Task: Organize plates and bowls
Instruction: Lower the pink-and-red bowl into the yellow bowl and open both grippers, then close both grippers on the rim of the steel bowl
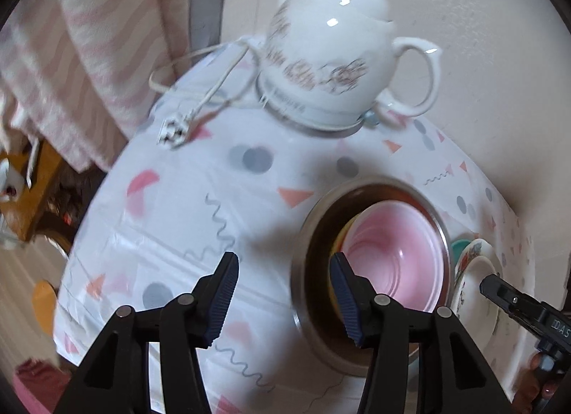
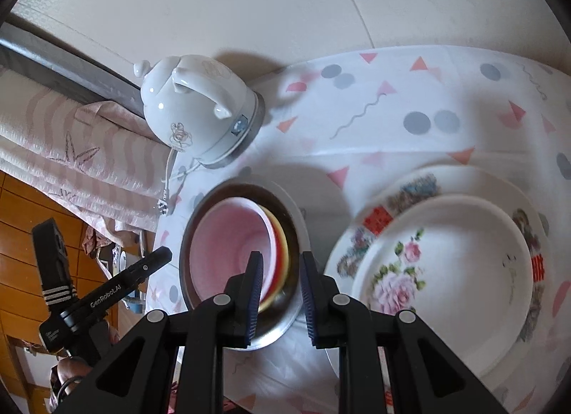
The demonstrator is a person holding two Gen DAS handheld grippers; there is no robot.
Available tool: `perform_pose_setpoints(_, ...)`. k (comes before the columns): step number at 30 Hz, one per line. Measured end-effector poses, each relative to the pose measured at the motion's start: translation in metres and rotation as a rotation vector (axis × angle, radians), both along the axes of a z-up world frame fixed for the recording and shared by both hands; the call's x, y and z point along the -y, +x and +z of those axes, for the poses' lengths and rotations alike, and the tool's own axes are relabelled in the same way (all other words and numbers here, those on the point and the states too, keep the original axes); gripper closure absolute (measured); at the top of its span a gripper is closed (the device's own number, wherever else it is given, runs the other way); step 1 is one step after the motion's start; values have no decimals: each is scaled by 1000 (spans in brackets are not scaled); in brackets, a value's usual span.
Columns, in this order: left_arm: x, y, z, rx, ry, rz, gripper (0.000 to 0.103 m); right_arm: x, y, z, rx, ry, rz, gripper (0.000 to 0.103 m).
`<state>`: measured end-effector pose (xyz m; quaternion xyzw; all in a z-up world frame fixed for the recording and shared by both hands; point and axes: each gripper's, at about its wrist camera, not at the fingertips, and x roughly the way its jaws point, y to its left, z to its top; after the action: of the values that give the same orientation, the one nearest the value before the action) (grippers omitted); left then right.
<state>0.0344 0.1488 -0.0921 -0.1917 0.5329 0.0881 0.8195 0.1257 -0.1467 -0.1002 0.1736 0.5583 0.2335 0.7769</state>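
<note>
A steel bowl (image 1: 310, 232) (image 2: 296, 221) sits on the patterned tablecloth and holds a nested pink bowl (image 1: 396, 253) (image 2: 228, 235) over a yellow bowl (image 2: 282, 246). Stacked floral plates (image 2: 446, 264) lie to its right; their edge shows in the left wrist view (image 1: 474, 271). My left gripper (image 1: 283, 291) is open and empty, its right finger over the steel bowl's near rim. My right gripper (image 2: 280, 291) is open with a narrow gap, straddling the steel bowl's right rim without visibly pinching it.
A white electric teapot (image 1: 332, 53) (image 2: 196, 107) stands at the back with its cord and plug (image 1: 175, 132) lying on the cloth. A striped pink curtain (image 1: 96, 57) hangs at the left. The wall is close behind the table. Wooden floor (image 2: 21, 235) lies beyond the table edge.
</note>
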Motion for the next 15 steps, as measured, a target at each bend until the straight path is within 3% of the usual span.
perform_pose_setpoints(7,1,-12,-13,-20,-42,-2,58,0,-9,-11,-38,-12,14,82)
perform_pose_setpoints(11,3,-12,-17,-20,-55,-17,71,-5,-17,-16,-76,-13,32,82)
perform_pose_setpoints(15,7,-10,-19,-17,-48,-46,76,-14,-23,-24,-108,-35,60,82)
